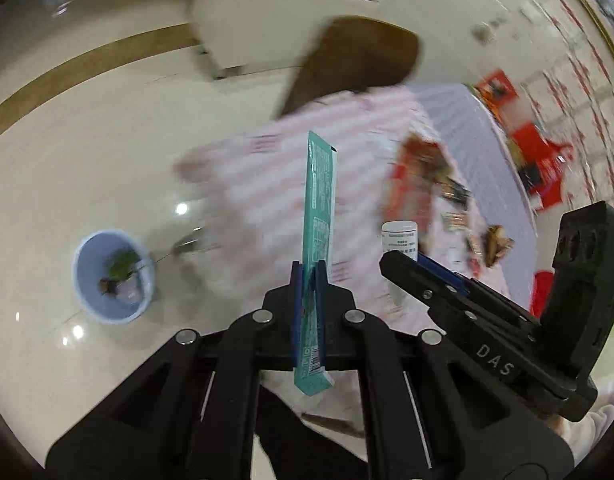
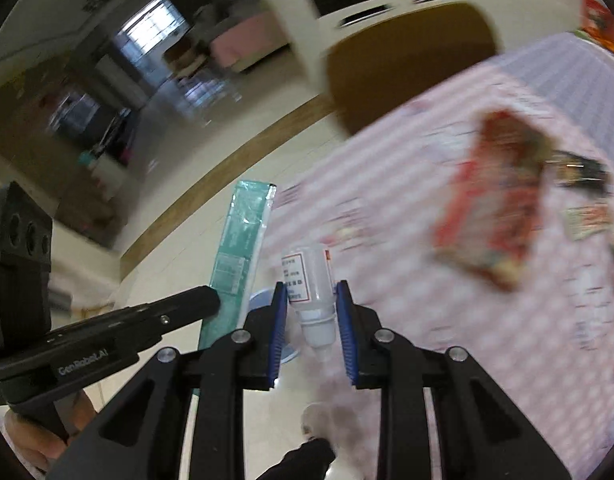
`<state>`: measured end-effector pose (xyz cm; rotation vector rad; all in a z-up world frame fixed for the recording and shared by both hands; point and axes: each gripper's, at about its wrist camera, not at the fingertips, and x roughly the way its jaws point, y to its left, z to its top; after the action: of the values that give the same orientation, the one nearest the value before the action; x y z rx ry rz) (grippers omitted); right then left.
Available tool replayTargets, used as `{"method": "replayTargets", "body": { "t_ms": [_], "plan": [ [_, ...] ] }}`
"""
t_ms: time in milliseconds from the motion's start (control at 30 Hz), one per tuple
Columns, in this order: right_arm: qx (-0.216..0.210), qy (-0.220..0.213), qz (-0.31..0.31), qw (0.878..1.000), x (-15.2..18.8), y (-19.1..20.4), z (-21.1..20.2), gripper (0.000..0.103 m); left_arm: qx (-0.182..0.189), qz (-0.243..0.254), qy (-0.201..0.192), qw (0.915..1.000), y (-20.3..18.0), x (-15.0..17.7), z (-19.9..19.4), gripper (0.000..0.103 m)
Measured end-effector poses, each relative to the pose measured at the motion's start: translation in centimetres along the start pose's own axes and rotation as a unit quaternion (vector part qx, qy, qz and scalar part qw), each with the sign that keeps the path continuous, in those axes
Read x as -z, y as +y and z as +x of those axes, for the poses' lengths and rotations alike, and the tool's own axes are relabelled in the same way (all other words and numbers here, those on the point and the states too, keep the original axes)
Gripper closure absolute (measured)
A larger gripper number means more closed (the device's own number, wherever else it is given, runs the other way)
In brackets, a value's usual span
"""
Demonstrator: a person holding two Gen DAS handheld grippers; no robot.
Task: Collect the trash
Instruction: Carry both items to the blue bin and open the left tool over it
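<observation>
A blue bin [image 1: 113, 276] sits on the floor, far left of the left gripper [image 1: 308, 280], whose fingers clench an upright teal wrapper [image 1: 319, 216]. Right of it, the right gripper [image 2: 311, 312] grasps a white bottle [image 2: 309, 292] between its fingers, with a red packet [image 2: 495, 200] on the table [image 2: 427, 280] beyond.
</observation>
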<state>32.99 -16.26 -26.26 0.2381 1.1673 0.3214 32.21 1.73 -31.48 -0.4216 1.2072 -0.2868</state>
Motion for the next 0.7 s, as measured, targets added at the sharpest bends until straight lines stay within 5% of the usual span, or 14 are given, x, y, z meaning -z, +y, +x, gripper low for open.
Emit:
{"method": "replayTargets", "body": {
  "t_ms": [367,700],
  "plan": [
    [-0.035,0.104,-0.050,0.993,3.3,14.7,11.6,0.078,-0.090,-0.102,0.028,0.9903,18.9,3.7,-4.6,0.097],
    [-0.009,0.141,-0.061,0.988,5.7,19.9,16.3,0.078,-0.103,-0.130,0.061,0.9842,26.0,2.8,-3.5,0.096]
  ]
}}
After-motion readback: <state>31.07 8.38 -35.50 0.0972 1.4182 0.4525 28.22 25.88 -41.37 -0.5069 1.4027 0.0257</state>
